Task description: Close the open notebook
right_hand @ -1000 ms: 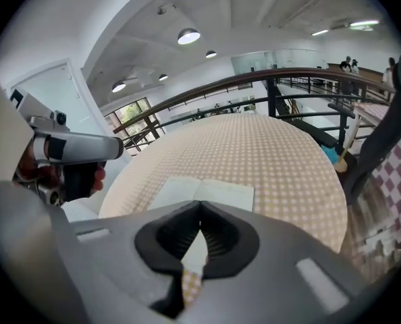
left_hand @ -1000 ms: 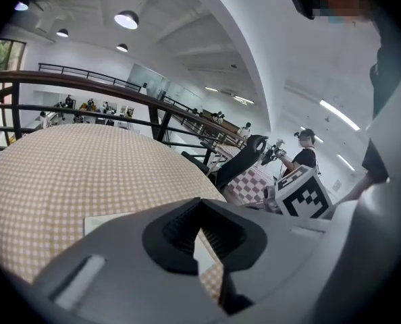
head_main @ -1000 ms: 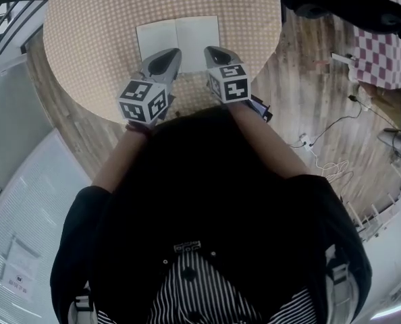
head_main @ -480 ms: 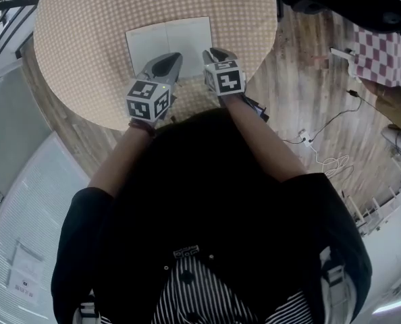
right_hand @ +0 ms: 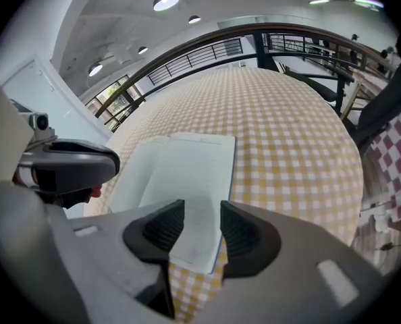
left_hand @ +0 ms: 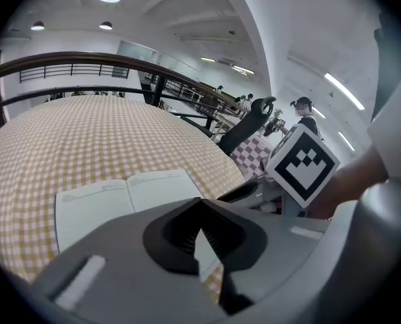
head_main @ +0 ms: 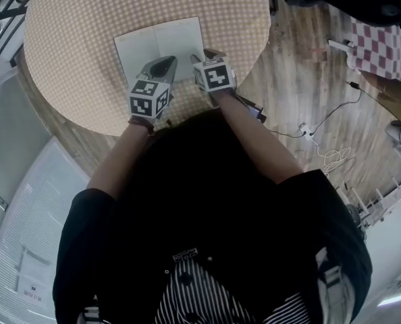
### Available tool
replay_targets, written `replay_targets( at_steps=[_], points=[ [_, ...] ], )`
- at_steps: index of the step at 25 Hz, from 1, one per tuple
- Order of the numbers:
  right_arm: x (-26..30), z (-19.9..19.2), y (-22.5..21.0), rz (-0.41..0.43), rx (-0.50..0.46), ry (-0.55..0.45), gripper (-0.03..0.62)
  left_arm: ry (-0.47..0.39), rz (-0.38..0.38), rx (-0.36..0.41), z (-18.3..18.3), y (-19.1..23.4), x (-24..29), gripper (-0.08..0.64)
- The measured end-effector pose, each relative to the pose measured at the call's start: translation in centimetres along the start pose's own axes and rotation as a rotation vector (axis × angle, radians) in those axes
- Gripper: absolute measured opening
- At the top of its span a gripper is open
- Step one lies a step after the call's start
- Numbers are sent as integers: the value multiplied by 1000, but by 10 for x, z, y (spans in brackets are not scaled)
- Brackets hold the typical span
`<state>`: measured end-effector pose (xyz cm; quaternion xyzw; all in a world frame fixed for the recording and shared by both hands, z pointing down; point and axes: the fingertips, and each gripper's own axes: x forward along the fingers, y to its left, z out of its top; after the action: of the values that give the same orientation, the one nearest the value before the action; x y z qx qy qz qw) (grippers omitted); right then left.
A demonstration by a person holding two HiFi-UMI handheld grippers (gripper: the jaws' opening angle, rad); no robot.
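Checked tabletop (head_main: 86, 32) bears the open notebook (head_main: 158, 46); we poise the parted right gripper (right_hand: 202, 214) at its right page for folding, left gripper (left_hand: 200, 204) clenched empty.

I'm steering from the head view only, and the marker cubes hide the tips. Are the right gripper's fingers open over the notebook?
Observer: Yes. In the right gripper view, the right gripper has its fingers apart and grips nothing.
Operator: What shows through the gap?
Observer: The near right corner of the notebook. The right page lies flat on the checked tablecloth.
Operator: And the left gripper?
Observer: In its own view, the left gripper has its fingers together at the tips and holds nothing.
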<state>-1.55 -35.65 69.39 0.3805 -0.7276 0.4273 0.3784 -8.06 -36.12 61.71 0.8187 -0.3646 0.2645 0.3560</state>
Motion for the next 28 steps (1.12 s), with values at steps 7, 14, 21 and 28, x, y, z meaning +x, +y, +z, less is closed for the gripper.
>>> replay_targets(
  at_steps=[7, 14, 21, 28],
  points=[
    [13, -19, -12, 15, 41, 86, 206, 51, -1, 24, -8, 5, 17, 2],
    [17, -18, -11, 49, 49, 94, 207, 105, -5, 48, -18, 9, 35, 2],
    [16, -18, -10, 62, 59, 108, 207, 133, -3, 46, -21, 17, 44, 2],
    [18, -19, -9, 73, 67, 109, 207, 164, -23, 68, -38, 22, 48, 2]
  ],
)
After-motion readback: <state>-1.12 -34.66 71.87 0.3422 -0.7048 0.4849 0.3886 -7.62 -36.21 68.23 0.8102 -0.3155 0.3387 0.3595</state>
